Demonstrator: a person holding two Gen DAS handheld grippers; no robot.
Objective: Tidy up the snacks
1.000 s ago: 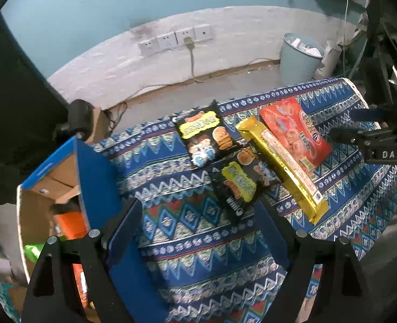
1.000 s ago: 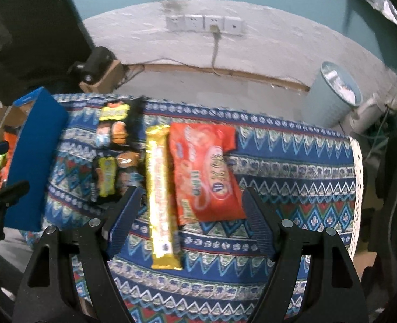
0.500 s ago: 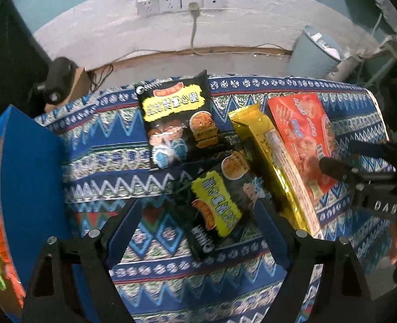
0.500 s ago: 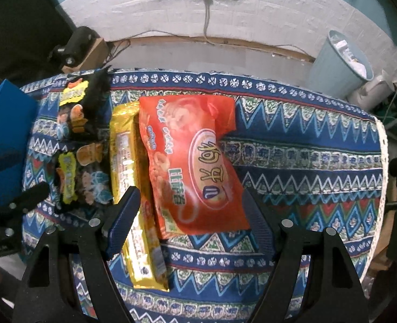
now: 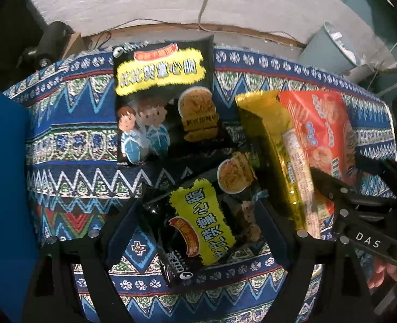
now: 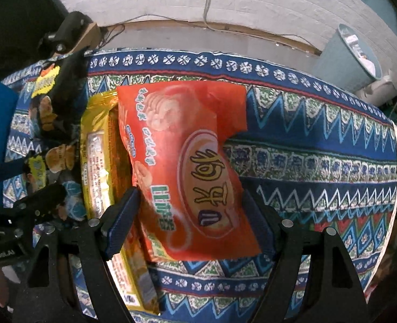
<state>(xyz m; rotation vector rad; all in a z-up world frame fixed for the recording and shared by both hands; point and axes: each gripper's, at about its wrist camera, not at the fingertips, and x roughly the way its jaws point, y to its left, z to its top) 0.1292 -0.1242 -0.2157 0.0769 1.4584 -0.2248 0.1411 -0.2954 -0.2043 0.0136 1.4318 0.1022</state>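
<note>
The near black snack bag (image 5: 198, 231) lies between the open left hand-held gripper (image 5: 198, 231) fingers; the orange bag (image 6: 190, 172) sits inside the open right hand-held gripper (image 6: 190, 220). A gold pack (image 6: 101, 167) lies between them on the patterned surface (image 6: 319, 161) (bin (image 6: 349, 53) far right). Only the left view shows the far black bag (image 5: 163, 99) fully.

The support surface is covered by a patterned blue zigzag cloth (image 6: 319, 161). Four snack packs lie flat on it: a black pack (image 5: 163, 102) toward the far edge, a second black pack (image 5: 201, 226) nearer, partly overlapping it, a long gold pack (image 5: 279, 156) beside them, and an orange pack (image 6: 187, 167) overlapping the gold pack's edge
</note>
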